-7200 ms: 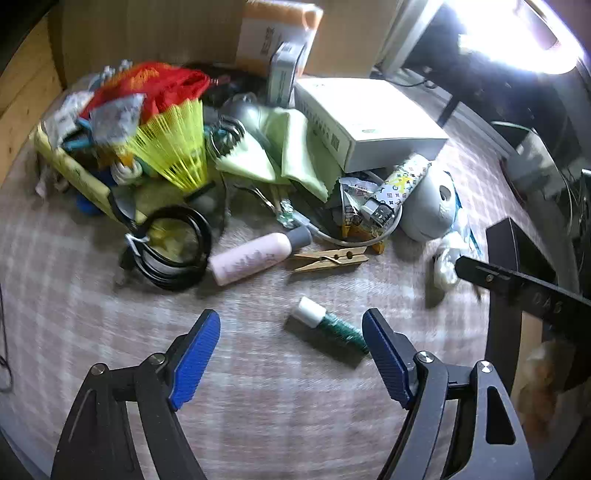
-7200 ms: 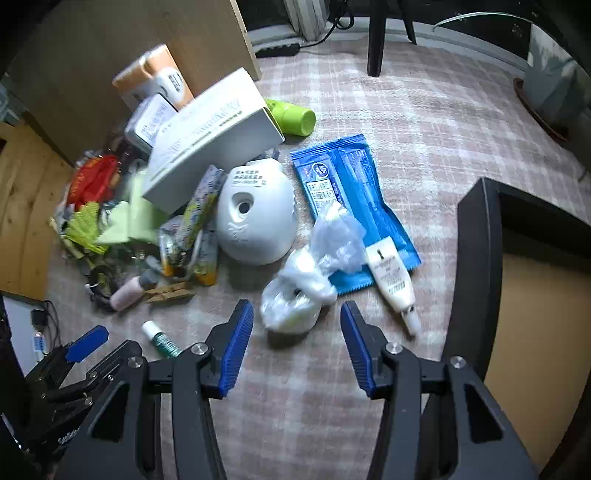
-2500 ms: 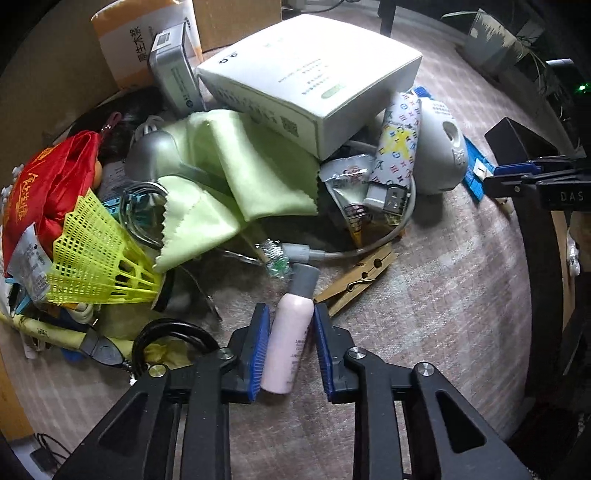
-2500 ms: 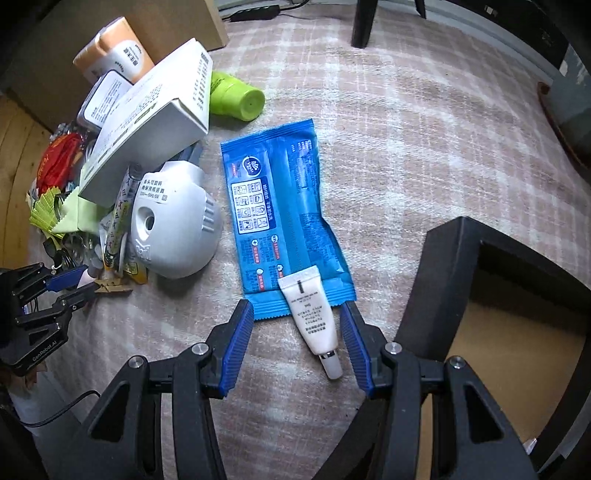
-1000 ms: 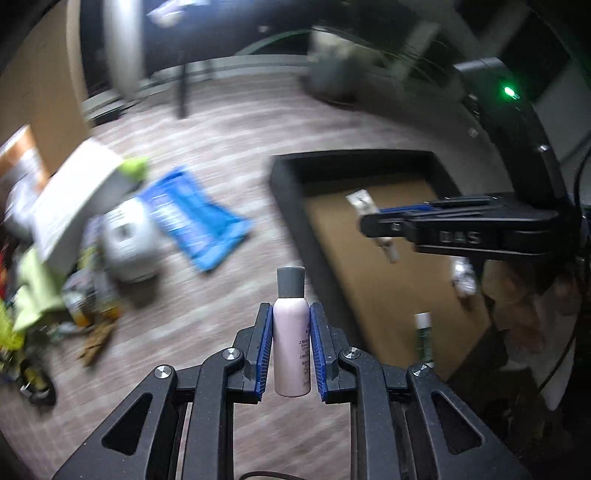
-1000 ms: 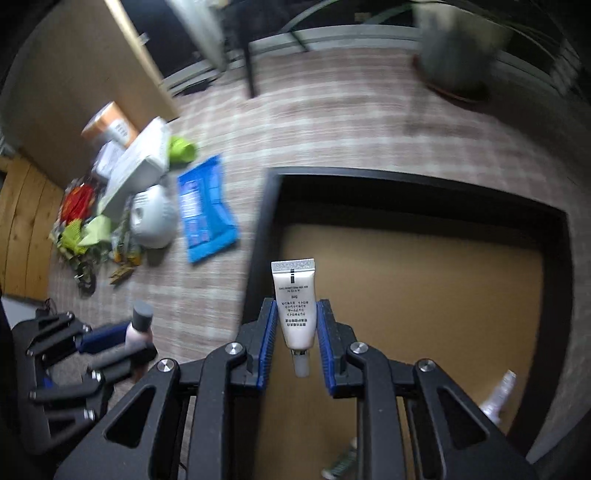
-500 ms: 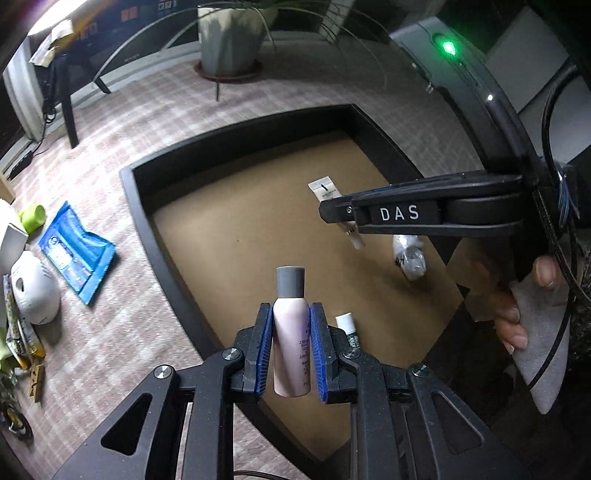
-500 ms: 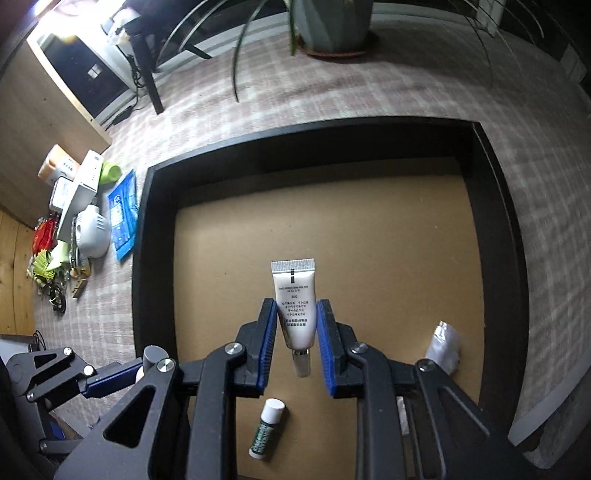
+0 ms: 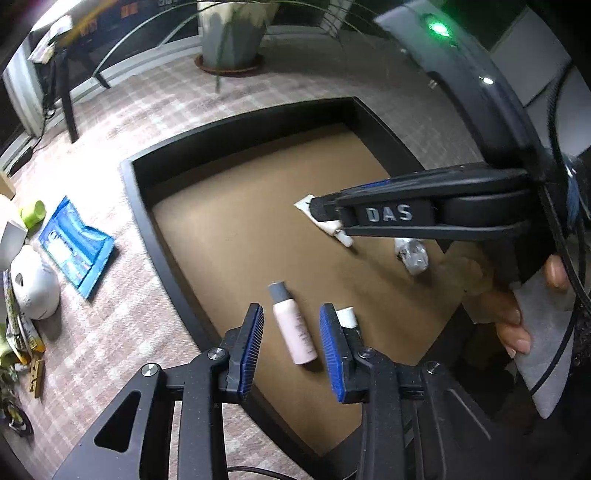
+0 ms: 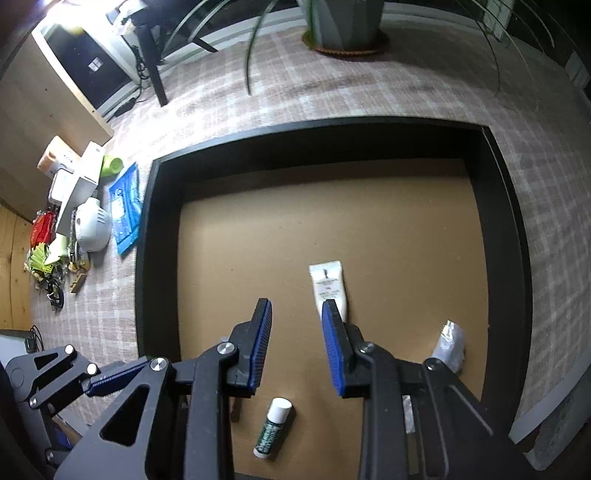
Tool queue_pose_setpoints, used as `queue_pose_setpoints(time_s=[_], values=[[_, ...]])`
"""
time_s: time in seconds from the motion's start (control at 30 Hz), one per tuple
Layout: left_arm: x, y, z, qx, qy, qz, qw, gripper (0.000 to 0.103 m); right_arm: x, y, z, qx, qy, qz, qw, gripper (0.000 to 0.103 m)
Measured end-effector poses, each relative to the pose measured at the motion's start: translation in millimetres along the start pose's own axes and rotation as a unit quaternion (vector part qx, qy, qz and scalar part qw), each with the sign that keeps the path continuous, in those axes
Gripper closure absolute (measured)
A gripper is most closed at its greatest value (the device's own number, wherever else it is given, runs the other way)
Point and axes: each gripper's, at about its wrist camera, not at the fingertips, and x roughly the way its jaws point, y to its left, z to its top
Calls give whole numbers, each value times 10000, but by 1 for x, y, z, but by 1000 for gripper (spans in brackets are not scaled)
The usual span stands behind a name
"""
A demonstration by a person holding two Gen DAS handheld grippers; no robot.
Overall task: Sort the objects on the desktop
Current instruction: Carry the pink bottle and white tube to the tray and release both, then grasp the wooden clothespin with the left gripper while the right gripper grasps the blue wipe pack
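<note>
A black tray (image 9: 162,236) with a brown floor lies under both grippers. In the left wrist view the pink bottle (image 9: 293,330) with a grey cap lies flat on the tray floor, below my left gripper (image 9: 291,350), whose jaws are opening with nothing pressed between the pads. In the right wrist view the white tube (image 10: 328,286) lies on the tray floor (image 10: 406,229), just past the right finger of my right gripper (image 10: 297,343); those jaws are opening too and hold nothing. The right gripper (image 9: 321,210) also crosses the left wrist view, partly hiding the white tube (image 9: 341,238).
A green-and-white stick (image 10: 272,428) and a crumpled clear wrapper (image 10: 448,347) lie in the tray. On the checked cloth to the left are a blue packet (image 9: 75,247), a white dome-shaped device (image 9: 33,288), a green cup (image 10: 112,165), boxes and clutter. A potted plant (image 10: 341,26) stands behind.
Both grippers opened. The pink bottle dropped from the left jaws and the white tube from the right jaws; both now lie on the tray floor.
</note>
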Motion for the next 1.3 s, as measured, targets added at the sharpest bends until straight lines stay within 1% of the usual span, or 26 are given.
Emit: queue_pose_setpoints(time_s=[0.17,0.33,0.4,0.47,0.57,0.63,0.7,0.77,0.8,0.87,1.03,1.3], values=[[-10,24,-4,-281,-110,113,9995,73,-4,22,8,-255,-51,81,9996,75],[-23,63,-13,-560,-183,416,9974,73,-3,54,22,-623,-79,207,9978,75],[-29,85,-19,-733,-195,575,9955,73,-3,71,25,-800,-79,251,9964,73],[-35,108,-26,-925,-199,710,9930,73,-1,90,30,-1002,-90,302,9945,67],[-43,146,-39,-1243,-192,925,9877,73,5,118,37,-1286,-78,354,9910,65],[-46,163,-47,-1369,-178,1026,9851,73,9,135,43,-1430,-55,362,9891,65],[-49,183,-56,-1509,-140,1137,9819,73,15,152,49,-1521,-24,395,9876,62],[-52,203,-64,-1656,-100,1222,9785,73,21,166,57,-1618,31,461,9857,54],[-52,211,-68,-1705,-76,1248,9774,73,24,172,60,-1668,63,503,9847,52],[-53,223,-76,-1781,-26,1306,9753,73,30,185,64,-1794,134,546,9822,49],[-54,243,-85,-1865,80,1450,9717,73,49,207,75,-1993,258,340,9790,48],[-42,257,-89,-1863,270,1442,9715,73,75,215,84,-2047,512,241,9772,47]])
